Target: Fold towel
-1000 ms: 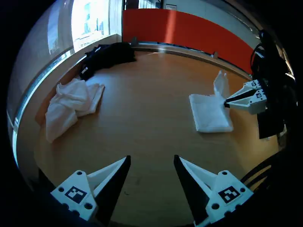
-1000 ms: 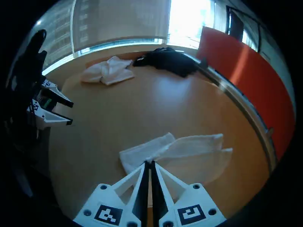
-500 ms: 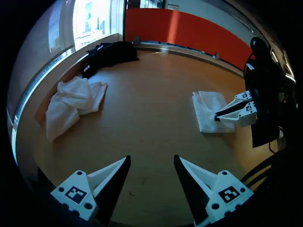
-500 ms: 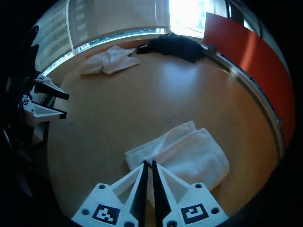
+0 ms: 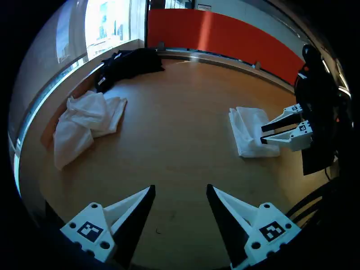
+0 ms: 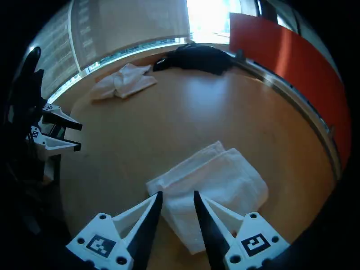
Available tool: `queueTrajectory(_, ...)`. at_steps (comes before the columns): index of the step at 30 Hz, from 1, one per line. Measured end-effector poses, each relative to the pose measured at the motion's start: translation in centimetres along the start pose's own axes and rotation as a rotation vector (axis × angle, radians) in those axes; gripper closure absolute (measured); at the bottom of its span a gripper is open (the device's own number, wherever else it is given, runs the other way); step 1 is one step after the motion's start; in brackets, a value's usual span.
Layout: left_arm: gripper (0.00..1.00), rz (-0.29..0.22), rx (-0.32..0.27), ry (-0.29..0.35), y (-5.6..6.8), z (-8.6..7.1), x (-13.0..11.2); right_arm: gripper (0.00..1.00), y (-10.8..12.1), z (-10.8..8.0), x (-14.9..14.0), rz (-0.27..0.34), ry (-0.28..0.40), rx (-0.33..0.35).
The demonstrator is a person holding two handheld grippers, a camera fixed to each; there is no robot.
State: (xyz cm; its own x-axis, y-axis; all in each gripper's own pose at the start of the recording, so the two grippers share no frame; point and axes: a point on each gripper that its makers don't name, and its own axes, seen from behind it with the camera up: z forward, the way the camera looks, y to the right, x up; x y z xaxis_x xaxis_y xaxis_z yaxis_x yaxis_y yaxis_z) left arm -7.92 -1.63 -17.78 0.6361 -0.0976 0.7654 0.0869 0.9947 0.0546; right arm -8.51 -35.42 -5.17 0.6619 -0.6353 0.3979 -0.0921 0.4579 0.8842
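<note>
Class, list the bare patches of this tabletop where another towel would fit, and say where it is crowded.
Free: the wide middle of the table, between the folded towel and the crumpled white cloths; also the stretch ahead of the left gripper. Crowded: the window corner, cloths beside the black garment.

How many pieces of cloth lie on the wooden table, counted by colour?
White: 2, the folded towel and the crumpled heap (it may hold more than one piece; I cannot tell)
Black: 1, the cloth at the far edge
Total: 3
</note>
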Motion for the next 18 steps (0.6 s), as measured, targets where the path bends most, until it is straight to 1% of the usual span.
queueTrajectory(5,0.16,0.002,0.001,0.002,-0.2,0.1,0.2,0.48,0.7,-0.8,-1.6,0.010,-0.016,-0.033)
queueTrajectory(18,0.16,0.018,-0.011,0.002,0.4,0.4,0.4,0.48,2.0,-3.5,-6.8,0.074,-0.069,-0.095)
